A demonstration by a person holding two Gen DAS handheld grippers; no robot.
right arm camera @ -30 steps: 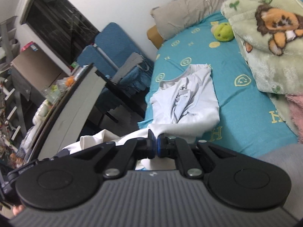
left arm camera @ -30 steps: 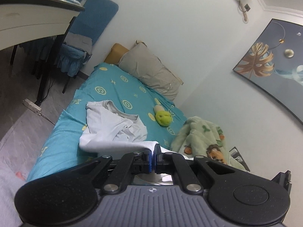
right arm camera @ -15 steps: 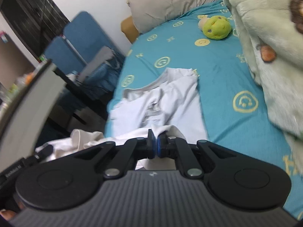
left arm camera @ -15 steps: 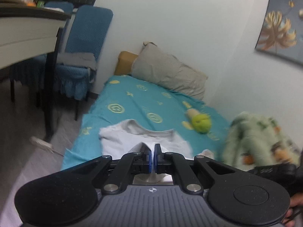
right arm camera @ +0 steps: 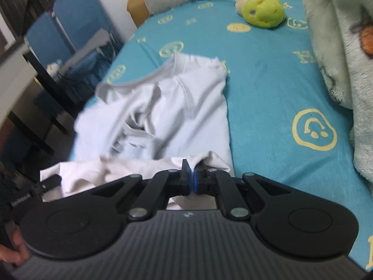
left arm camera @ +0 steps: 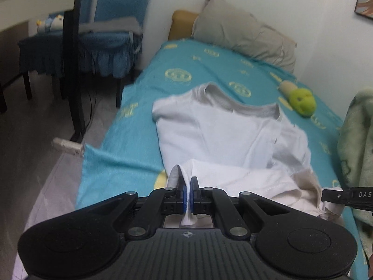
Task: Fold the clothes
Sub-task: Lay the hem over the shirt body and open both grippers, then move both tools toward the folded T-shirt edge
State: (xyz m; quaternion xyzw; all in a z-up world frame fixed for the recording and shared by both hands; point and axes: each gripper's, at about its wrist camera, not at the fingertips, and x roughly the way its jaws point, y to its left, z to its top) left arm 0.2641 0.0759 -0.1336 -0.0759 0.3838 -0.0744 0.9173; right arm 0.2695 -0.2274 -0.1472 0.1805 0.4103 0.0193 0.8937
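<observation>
A white T-shirt (left arm camera: 223, 135) with a grey collar lies crumpled on the teal bed sheet (left arm camera: 209, 70), collar toward the pillow. It also shows in the right wrist view (right arm camera: 172, 107). My left gripper (left arm camera: 188, 186) is shut on the shirt's near hem edge, cloth pinched between the blue pads. My right gripper (right arm camera: 190, 177) is shut on another part of the same near edge. The hem hangs bunched between both grippers, low over the bed's foot end. The right gripper's tip shows at the right edge of the left wrist view (left arm camera: 345, 196).
A green plush toy (left arm camera: 302, 98) lies on the sheet (right arm camera: 268, 74) beyond the shirt. A grey pillow (left arm camera: 242, 30) is at the head. A fuzzy green blanket (right arm camera: 345, 46) covers the bed's right side. A blue chair (left arm camera: 102, 35) and dark table leg (left arm camera: 72, 70) stand left.
Both grippers have come down and forward toward the bed with the hem still pinched. The shirt now looks closer and larger, and the hem has slackened into a bunch.
</observation>
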